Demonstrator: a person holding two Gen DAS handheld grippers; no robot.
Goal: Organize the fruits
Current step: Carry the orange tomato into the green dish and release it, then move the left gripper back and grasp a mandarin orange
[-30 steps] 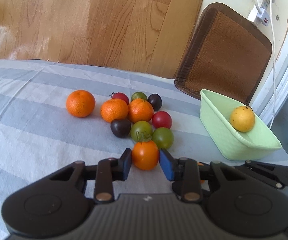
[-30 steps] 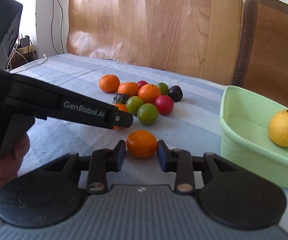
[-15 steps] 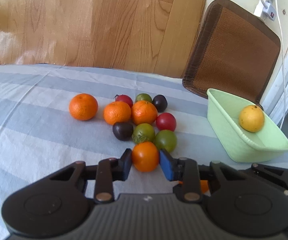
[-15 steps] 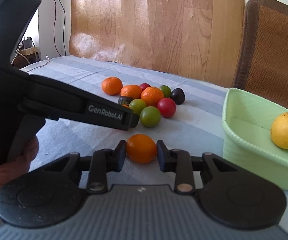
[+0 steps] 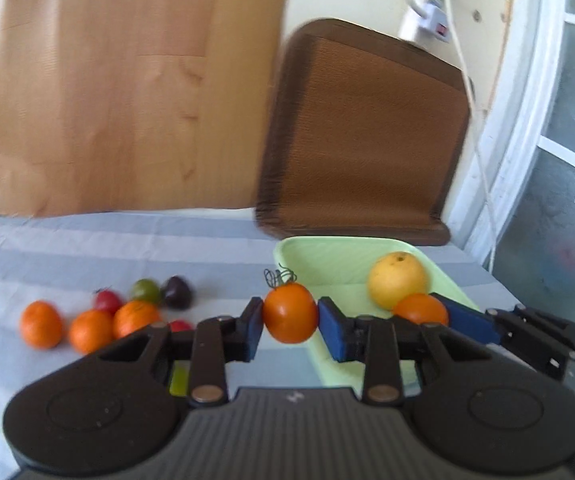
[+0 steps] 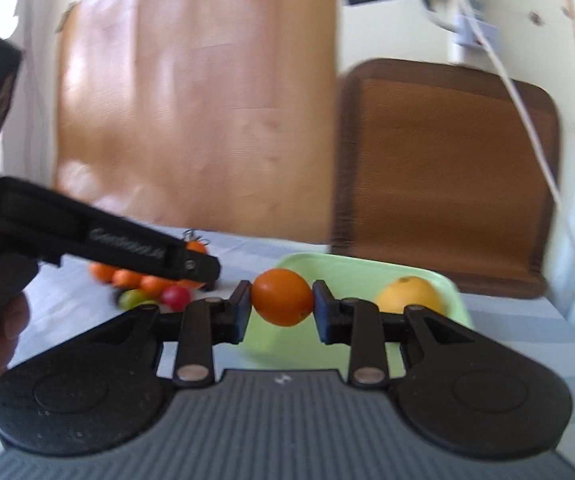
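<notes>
My left gripper [image 5: 290, 325] is shut on an orange tomato with a green stem [image 5: 290, 313], held in the air at the near left edge of the pale green basket [image 5: 327, 254]. My right gripper [image 6: 282, 307] is shut on a second orange tomato [image 6: 282, 297], lifted in front of the basket [image 6: 343, 268]; it also shows in the left wrist view [image 5: 421, 309]. A yellow lemon [image 5: 397, 280] lies in the basket and shows in the right wrist view [image 6: 407, 294]. The left gripper's body [image 6: 127, 246] crosses the right wrist view.
Several oranges [image 5: 41, 324] and red, green and dark tomatoes [image 5: 175, 292] lie in a cluster on the striped tablecloth [image 5: 87, 248], left of the basket. A brown chair back [image 5: 363, 140] stands behind the basket. A white cable [image 5: 467, 80] hangs on the wall at right.
Both grippers have lifted their orange tomatoes off the cloth and swung right toward the basket. The fruit cluster has dropped to the lower left of both views.
</notes>
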